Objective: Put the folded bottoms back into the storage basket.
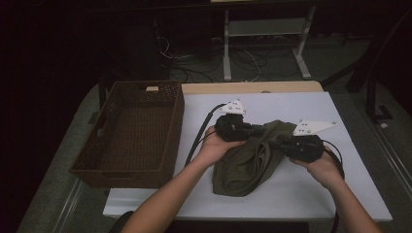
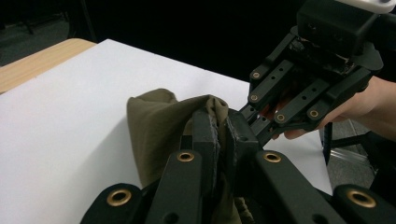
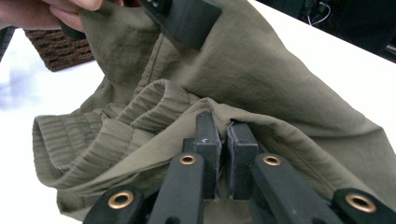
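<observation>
Olive garment [image 1: 252, 158] pinched between both grippers' pads [image 3: 208, 140].

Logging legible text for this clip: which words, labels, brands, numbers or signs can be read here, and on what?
None: no readable text on the olive-green fabric garment, the brown woven basket, the white table top or either black gripper.
</observation>
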A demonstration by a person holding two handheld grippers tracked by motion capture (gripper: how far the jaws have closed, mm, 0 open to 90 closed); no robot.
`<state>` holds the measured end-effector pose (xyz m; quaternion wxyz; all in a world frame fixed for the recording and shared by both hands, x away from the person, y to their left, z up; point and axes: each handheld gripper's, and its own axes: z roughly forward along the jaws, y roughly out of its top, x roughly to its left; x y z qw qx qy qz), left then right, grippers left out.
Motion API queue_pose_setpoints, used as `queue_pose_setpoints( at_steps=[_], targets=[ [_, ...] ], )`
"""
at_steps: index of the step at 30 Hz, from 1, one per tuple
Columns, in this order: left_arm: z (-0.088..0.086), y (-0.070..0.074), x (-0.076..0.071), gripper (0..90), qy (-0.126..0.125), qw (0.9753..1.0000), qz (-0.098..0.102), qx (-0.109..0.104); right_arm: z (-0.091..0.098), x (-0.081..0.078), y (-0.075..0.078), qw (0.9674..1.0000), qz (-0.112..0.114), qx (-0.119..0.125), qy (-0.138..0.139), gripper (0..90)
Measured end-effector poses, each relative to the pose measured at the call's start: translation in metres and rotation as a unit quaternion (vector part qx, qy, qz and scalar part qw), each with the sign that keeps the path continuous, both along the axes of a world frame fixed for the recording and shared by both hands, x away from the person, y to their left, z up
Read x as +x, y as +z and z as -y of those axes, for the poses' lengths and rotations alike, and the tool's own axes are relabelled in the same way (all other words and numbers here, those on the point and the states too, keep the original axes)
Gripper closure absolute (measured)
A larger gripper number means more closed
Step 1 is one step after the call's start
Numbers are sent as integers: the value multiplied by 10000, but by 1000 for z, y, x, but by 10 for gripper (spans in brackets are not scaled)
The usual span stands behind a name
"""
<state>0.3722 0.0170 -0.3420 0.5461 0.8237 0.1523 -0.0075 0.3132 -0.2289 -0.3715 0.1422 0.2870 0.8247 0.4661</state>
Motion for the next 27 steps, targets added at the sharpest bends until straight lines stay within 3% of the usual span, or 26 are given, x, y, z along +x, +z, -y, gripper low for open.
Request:
queue_pose_setpoints(
  at_steps=[9,15,27],
  targets=[
    [-4,18,10,840,97,9999,79,-11,3,3,13,9997,125,195,-38,849],
    [-7,31,21,841,202,9996,165,131,-3,11,25,9993,285,243,8,849],
    [-26,68,38,841,463,9985,254,174,-19,34,57,9975,550,420,154,849]
  ],
)
